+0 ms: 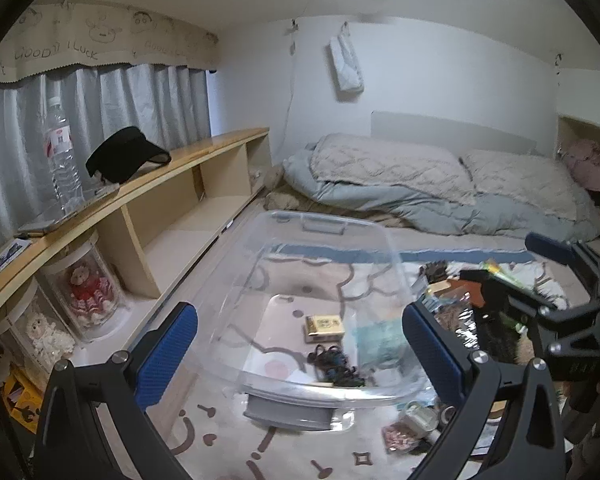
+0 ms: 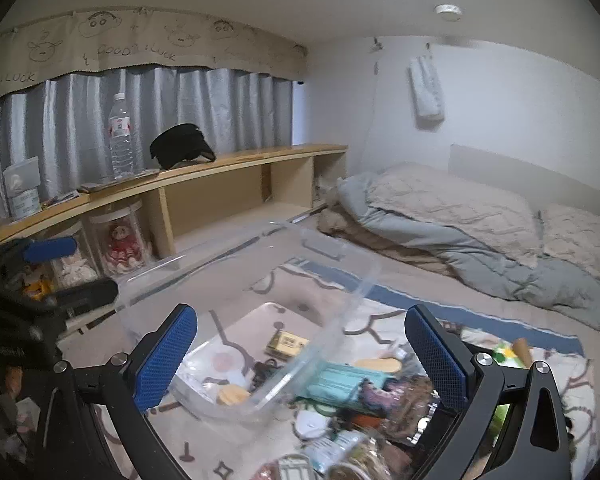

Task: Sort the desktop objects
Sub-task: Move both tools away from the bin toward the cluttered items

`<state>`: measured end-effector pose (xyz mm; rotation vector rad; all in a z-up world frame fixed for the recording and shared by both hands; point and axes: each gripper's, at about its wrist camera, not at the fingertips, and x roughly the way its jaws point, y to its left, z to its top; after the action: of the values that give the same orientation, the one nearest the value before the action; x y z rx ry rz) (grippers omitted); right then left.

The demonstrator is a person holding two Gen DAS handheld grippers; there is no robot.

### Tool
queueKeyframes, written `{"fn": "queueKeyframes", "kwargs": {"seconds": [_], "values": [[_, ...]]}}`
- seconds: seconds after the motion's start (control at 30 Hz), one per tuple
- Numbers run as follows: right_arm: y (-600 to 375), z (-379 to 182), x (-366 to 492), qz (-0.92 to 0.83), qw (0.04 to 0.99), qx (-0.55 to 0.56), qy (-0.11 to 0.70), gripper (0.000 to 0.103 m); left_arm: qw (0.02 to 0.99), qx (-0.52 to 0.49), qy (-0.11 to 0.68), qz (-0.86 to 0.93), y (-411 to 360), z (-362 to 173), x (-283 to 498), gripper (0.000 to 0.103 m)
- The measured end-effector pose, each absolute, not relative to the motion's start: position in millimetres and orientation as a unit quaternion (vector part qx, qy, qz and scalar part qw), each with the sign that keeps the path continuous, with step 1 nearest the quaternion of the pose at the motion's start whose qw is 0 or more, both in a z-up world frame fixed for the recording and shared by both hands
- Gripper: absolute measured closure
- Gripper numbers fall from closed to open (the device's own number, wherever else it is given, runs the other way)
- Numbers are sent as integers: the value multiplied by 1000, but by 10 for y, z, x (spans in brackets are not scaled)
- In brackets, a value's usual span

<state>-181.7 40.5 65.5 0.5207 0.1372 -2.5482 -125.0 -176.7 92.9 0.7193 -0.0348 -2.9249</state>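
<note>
A clear plastic storage bin (image 1: 374, 240) stands on a patterned blanket (image 1: 228, 432); in the right wrist view the bin (image 2: 364, 284) is blurred. Inside lie a small yellow box (image 1: 325, 326), a black tangled cord (image 1: 334, 364) and a teal packet (image 1: 380, 340). A pile of small objects (image 2: 364, 408) lies right of the bin. My left gripper (image 1: 300, 356) is open and empty, its fingers either side of the bin's near end. My right gripper (image 2: 302, 360) is open and empty above the bin's right rim and the pile; it also shows in the left wrist view (image 1: 556, 280).
A wooden shelf unit (image 1: 172, 160) runs along the left, with a water bottle (image 1: 62, 152) and black cap (image 1: 126, 156) on top and doll jars (image 1: 86, 284) below. A folded duvet (image 1: 420, 184) lies behind the bin.
</note>
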Motion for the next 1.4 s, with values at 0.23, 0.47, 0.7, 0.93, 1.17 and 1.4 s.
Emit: {"fn": "queueKeyframes", "kwargs": {"seconds": [0.23, 0.47, 0.7, 0.93, 1.17, 1.4], "values": [[815, 727, -1615, -955, 231, 182, 40, 0, 41, 224, -20, -974, -1498, 1064, -1129, 0], [1231, 796, -1419, -964, 198, 172, 34, 0, 9, 217, -37, -976, -1155, 1105, -1021, 0], [1633, 806, -1241, -973, 164, 161, 32, 0, -15, 198, -46, -979, -937, 1143, -985, 0], [2019, 777, -1084, -981, 130, 144, 22, 0, -44, 172, -7, -984, -852, 1184, -1060, 0], [2370, 720, -962, -987, 104, 122, 6, 0, -70, 166, -18, -983, -677, 998, -1212, 0], [2664, 556, -954, -989, 81, 126, -4, 0, -89, 154, -21, -984, -591, 841, -1320, 0]]}}
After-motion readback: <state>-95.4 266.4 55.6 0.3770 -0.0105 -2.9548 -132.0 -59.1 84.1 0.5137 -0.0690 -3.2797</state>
